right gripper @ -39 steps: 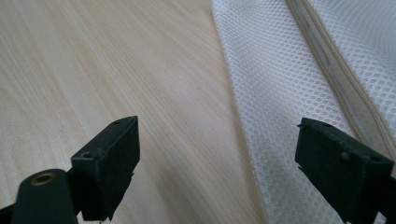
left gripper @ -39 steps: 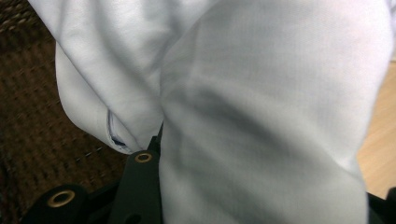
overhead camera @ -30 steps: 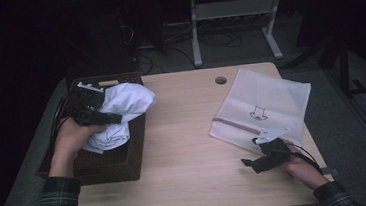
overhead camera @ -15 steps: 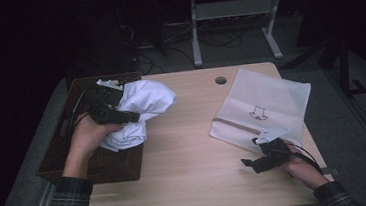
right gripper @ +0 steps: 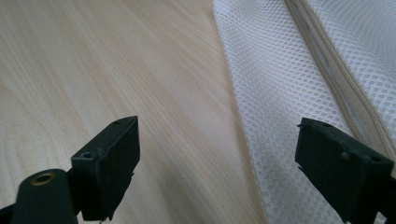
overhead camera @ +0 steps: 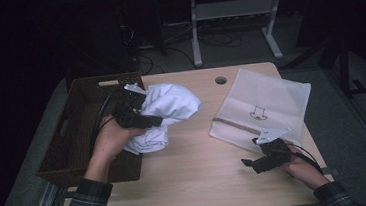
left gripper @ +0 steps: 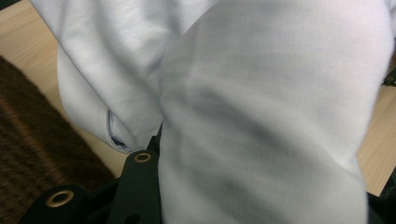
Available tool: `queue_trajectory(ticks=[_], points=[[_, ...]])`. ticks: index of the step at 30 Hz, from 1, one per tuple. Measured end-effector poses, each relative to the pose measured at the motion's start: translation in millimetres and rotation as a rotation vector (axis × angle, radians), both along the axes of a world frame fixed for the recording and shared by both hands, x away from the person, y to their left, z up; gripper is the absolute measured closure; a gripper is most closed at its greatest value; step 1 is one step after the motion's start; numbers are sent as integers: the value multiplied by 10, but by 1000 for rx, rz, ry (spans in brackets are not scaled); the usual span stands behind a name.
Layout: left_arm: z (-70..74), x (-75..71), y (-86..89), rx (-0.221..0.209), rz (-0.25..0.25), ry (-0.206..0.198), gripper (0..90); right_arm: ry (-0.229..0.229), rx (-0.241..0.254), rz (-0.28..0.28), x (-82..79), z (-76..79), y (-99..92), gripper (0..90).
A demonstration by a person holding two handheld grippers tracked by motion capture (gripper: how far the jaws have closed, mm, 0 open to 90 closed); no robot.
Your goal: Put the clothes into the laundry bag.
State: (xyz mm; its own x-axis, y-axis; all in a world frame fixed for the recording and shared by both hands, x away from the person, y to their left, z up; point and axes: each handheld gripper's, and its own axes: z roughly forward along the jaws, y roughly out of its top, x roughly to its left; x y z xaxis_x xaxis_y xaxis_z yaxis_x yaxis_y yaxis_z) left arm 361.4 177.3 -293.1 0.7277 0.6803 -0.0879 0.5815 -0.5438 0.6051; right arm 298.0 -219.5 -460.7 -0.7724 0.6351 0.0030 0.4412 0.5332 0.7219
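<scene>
Looking down from above onto the surface (overhead camera: pixel 197 177); riding close behind each hand-held gripper, sharing white cloth (overhead camera: pixel 169 109) and mesh bag (overhead camera: pixel 266 100).

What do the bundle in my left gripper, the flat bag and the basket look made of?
White garment: soft matte knit, likely cotton, from its folds. Laundry bag: white honeycomb mesh, probably synthetic, with a beige zipper strip. Basket: dark brown woven wicker or imitation.

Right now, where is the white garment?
In the high view the white garment hangs bunched in the left gripper, at the table's left, just right of the brown basket.
</scene>
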Motion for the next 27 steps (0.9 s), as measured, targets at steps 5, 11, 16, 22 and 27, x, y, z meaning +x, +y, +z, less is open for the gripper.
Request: queue_trajectory(ticks=[5, 11, 16, 22, 27], points=[[-92, -48, -147, -4, -23, 1, 597, -1, -5, 5, -1, 0, 1, 131], [-227, -117, -281, -14, -47, -4, 597, -2, -5, 6, -3, 1, -1, 131], [-348, -161, -366, -14, -62, 3, 595, -2, -7, 9, -4, 2, 0, 131], [-529, -219, -463, 2, -75, 6, 594, -4, -7, 10, -3, 3, -3, 131], [-727, -277, -545, 10, -86, 25, 591, -3, -8, 11, -6, 2, -1, 131]])
